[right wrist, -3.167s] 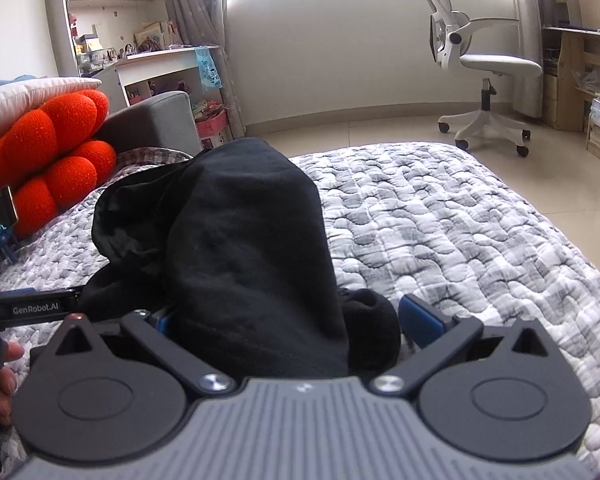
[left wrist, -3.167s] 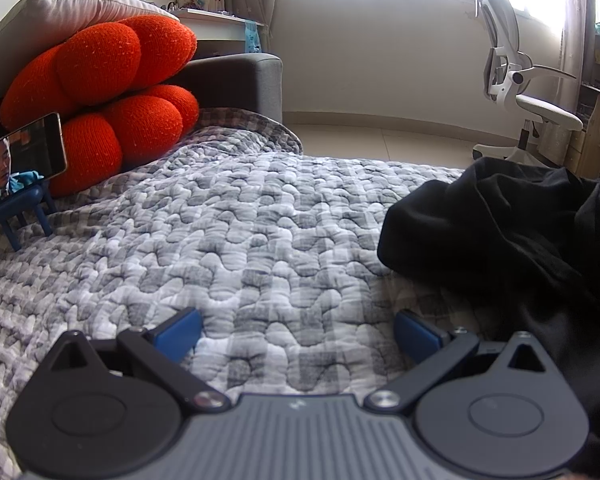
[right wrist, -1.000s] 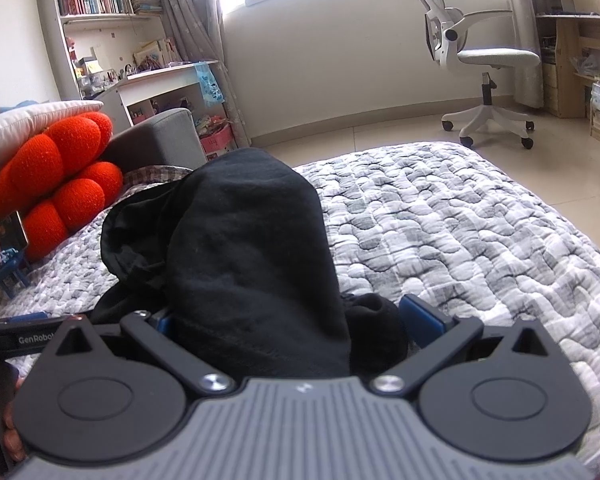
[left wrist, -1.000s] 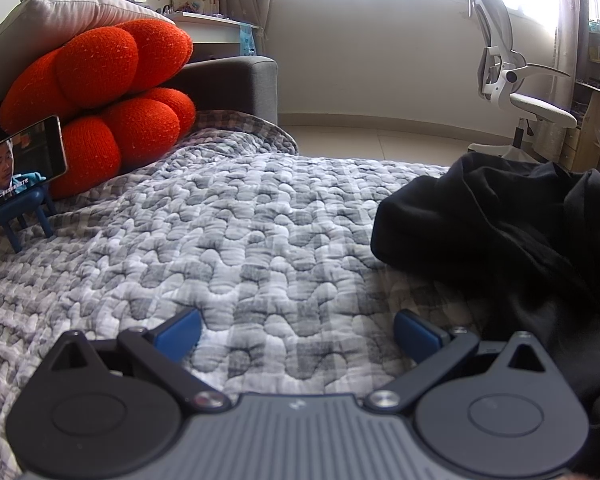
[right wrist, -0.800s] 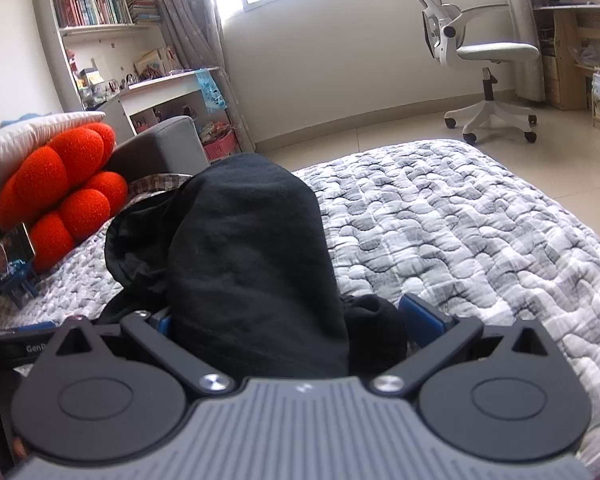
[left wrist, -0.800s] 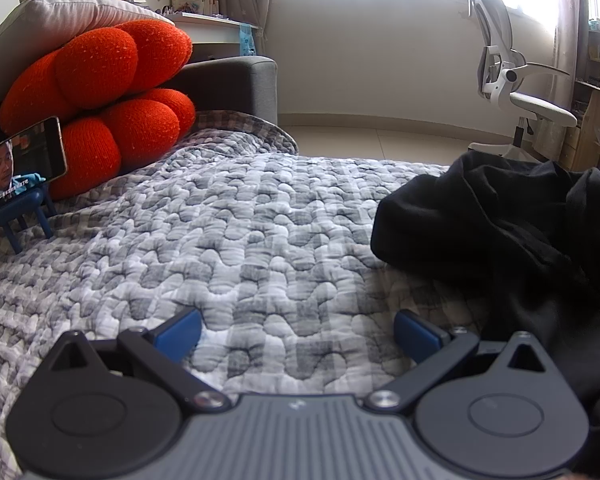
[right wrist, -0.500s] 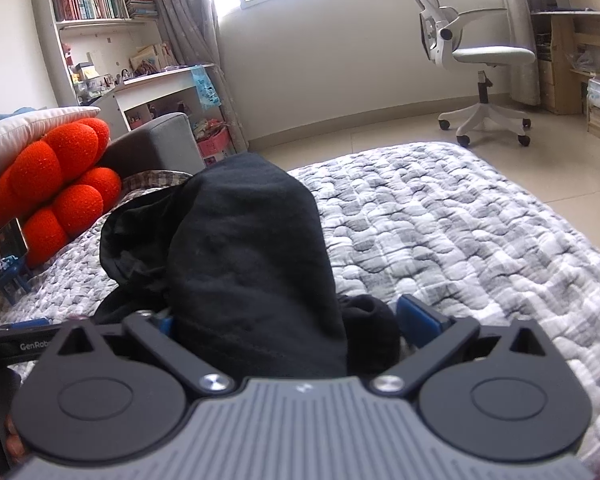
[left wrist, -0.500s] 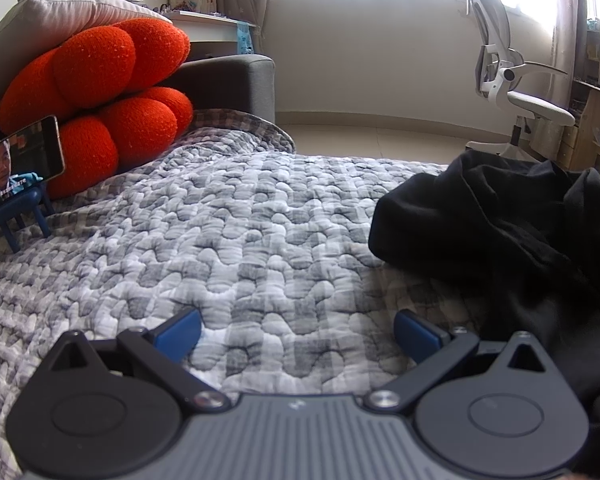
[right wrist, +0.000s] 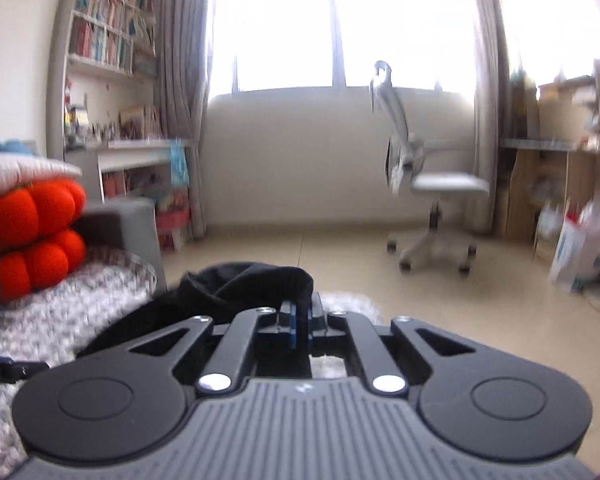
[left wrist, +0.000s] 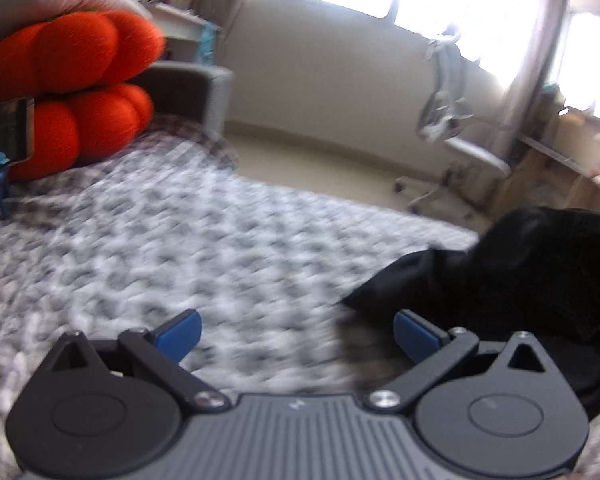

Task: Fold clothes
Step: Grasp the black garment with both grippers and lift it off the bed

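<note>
Right view only: pinched black garment [right wrist: 256, 284]

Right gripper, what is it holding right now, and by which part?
The right gripper is shut on the black garment, pinching a fold at its near edge; its jaws have just been closing. Which part of the garment cannot be told.

Black garment [right wrist: 252, 284], seemingly bunched, on quilt [left wrist: 180, 248]

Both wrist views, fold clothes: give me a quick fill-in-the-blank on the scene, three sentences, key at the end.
1. The right gripper is shut on the ____ garment.
2. The left gripper has its jaws ____, with nothing between them.
3. The cushion beside the quilt is ____ in colour.

Missing words: black; open; orange-red
</note>
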### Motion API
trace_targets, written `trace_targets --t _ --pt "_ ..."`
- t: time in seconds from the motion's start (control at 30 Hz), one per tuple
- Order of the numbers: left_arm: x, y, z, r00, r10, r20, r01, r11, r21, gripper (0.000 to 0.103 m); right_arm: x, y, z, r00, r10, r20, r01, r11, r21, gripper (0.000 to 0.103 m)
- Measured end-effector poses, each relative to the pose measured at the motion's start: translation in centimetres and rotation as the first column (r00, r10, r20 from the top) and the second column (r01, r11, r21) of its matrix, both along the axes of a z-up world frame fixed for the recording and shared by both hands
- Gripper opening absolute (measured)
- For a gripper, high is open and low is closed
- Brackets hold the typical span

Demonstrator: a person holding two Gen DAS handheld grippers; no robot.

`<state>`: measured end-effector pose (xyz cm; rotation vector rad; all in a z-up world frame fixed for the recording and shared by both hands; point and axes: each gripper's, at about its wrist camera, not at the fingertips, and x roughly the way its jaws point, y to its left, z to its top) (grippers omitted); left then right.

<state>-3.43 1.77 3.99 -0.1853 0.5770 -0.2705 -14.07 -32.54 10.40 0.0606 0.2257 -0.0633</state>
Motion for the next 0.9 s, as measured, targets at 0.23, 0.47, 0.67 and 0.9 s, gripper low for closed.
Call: trace_targets --t 0.23,0.47,0.67,0.9 --pt "-0.5 -6.6 2.3 0.959 -0.267 0.099 0.257 0.961 0.105 0.103 -2.0 0.4 4.1 0.989 0.058 0.137 -0.05 0.997 -0.06 0.005" --pt "0.4 -11.8 3.5 0.874 -0.459 0.159 0.437 0.886 0.155 0.08 -4.7 0.8 10.2 0.925 0.251 0.286 -0.239 0.968 -0.075 0.005" --pt "-0.5 -11.2 6.4 0.863 -0.453 0.224 0.456 0.889 0.043 0.011 -6.2 1.2 13.2 0.868 0.343 0.358 -0.319 0.939 -0.126 0.005" --pt "-4.4 -1.3 15.2 0.897 -0.169 0.409 0.198 0.98 -0.031 0.008 -4.3 -1.0 13.8 0.907 0.266 0.328 -0.219 0.96 -0.173 0.005"
